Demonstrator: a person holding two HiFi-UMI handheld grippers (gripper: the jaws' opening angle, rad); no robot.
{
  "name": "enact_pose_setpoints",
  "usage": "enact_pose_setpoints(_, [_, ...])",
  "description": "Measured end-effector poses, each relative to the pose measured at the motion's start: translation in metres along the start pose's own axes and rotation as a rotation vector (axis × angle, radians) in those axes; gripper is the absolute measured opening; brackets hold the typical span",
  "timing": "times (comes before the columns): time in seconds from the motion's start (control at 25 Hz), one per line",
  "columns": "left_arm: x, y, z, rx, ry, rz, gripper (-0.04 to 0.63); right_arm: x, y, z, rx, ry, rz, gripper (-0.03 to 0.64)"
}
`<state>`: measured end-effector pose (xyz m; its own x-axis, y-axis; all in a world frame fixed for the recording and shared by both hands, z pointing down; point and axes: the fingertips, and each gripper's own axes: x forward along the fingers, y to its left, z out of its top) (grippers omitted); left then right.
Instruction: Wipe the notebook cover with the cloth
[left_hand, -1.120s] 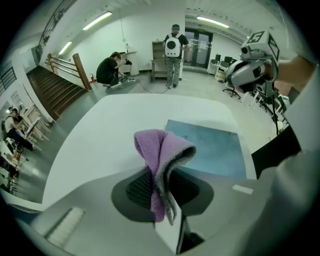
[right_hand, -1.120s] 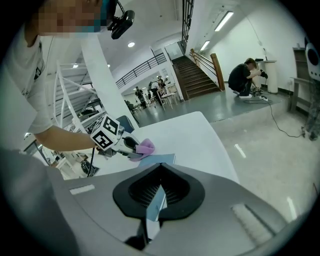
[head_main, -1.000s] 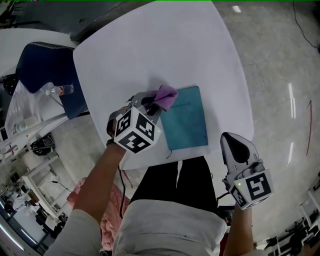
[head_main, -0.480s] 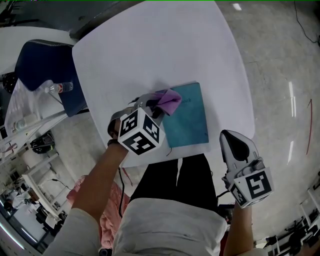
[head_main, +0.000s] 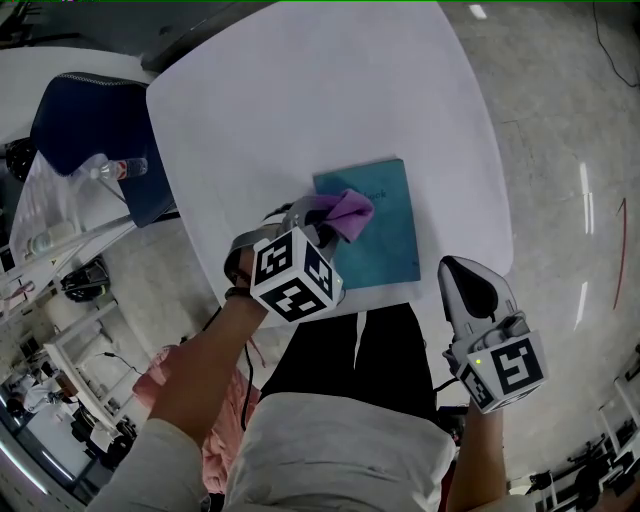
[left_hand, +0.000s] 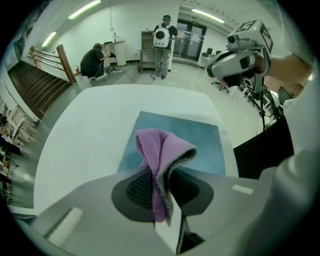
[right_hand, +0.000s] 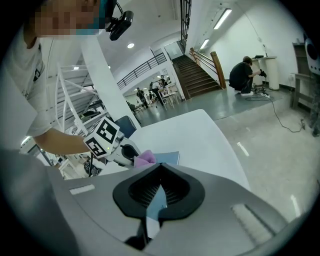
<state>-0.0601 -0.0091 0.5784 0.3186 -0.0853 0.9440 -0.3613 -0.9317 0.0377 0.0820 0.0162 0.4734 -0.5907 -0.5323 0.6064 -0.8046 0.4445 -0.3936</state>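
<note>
A teal notebook (head_main: 385, 235) lies flat near the front edge of the white table (head_main: 300, 90). My left gripper (head_main: 328, 222) is shut on a purple cloth (head_main: 347, 212), and the cloth rests on the left half of the cover. In the left gripper view the cloth (left_hand: 161, 157) stands folded between the jaws of the left gripper (left_hand: 160, 175), over the notebook (left_hand: 202, 140). My right gripper (head_main: 468, 288) hangs off the table at the right, jaws shut and holding nothing. The right gripper view looks past the right gripper (right_hand: 160, 175) to the cloth (right_hand: 145, 159) and notebook (right_hand: 169, 157).
A dark blue chair (head_main: 90, 125) stands left of the table. Beside it a plastic bottle (head_main: 112, 170) lies on a neighbouring surface. The table's front edge runs just below the notebook. People work far off in the hall (left_hand: 95, 61).
My left gripper has carried the cloth rightward and nearer, from the notebook's far left corner onto its cover. The right gripper has stayed where it was.
</note>
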Motion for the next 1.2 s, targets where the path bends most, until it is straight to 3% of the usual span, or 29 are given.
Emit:
enact_pose_setpoints(0.72, [0.0,-0.059,-0.004,-0.047,0.016,-0.103,0.074,-0.004,0.003,-0.004,-0.011,-0.001,0.023,0.014])
enact_pose_setpoints(1.2, [-0.001,-0.101,-0.011,-0.065,0.041,-0.215,0.074,-0.003,0.01,-0.006,-0.035,0.008,0.053,0.014])
